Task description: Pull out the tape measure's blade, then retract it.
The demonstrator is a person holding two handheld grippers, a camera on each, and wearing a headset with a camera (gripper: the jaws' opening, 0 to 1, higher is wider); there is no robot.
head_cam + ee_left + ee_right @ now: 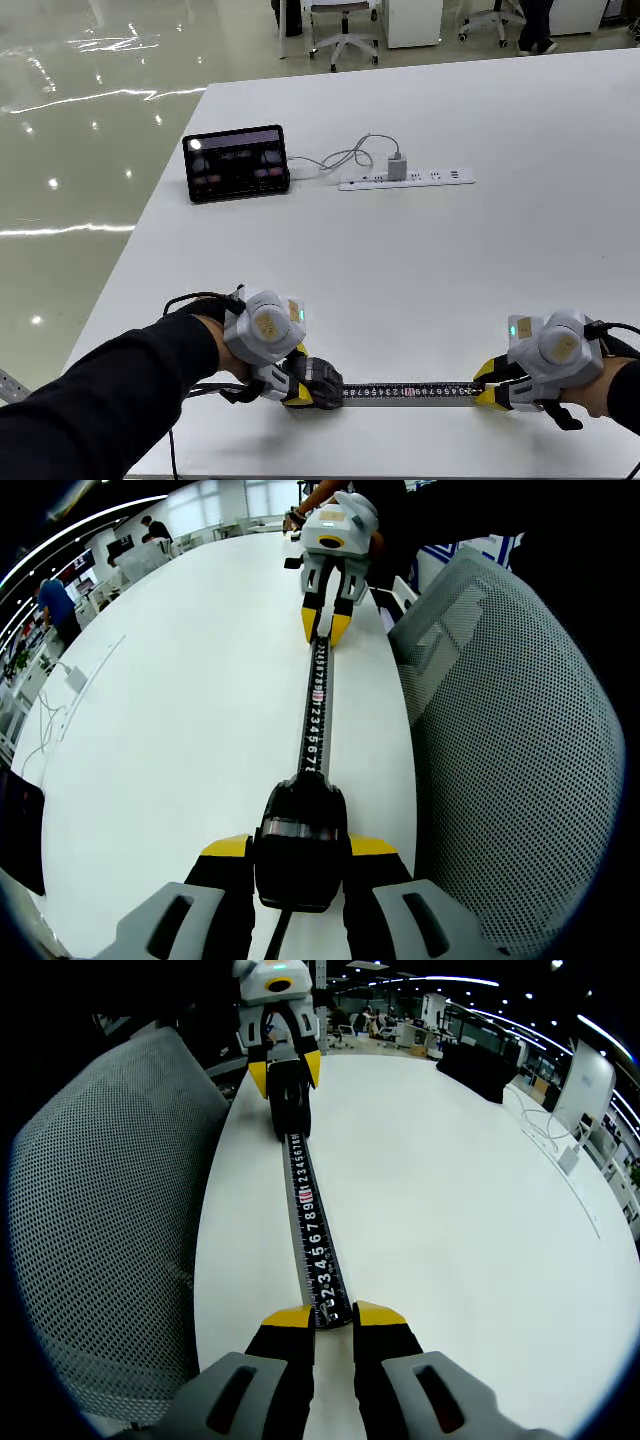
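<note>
The black tape measure case (318, 383) lies near the table's front edge, clamped in my left gripper (298, 380); in the left gripper view the case (300, 842) sits between the yellow-tipped fingers (226, 848). Its dark blade (410, 391) with white numbers runs right along the table to my right gripper (486, 383), which is shut on the blade's end. In the right gripper view the blade (312, 1230) stretches from my right gripper (331, 1315) to the case (288, 1100) in the far gripper. The left gripper view shows the blade (316, 705) reaching the right gripper (326, 627).
A dark tablet (236, 162) stands at the back left of the white table (420, 270). Beside it lies a white power strip (405, 179) with a plugged charger and cable. A grey mesh chair (510, 750) is close to the table's front edge.
</note>
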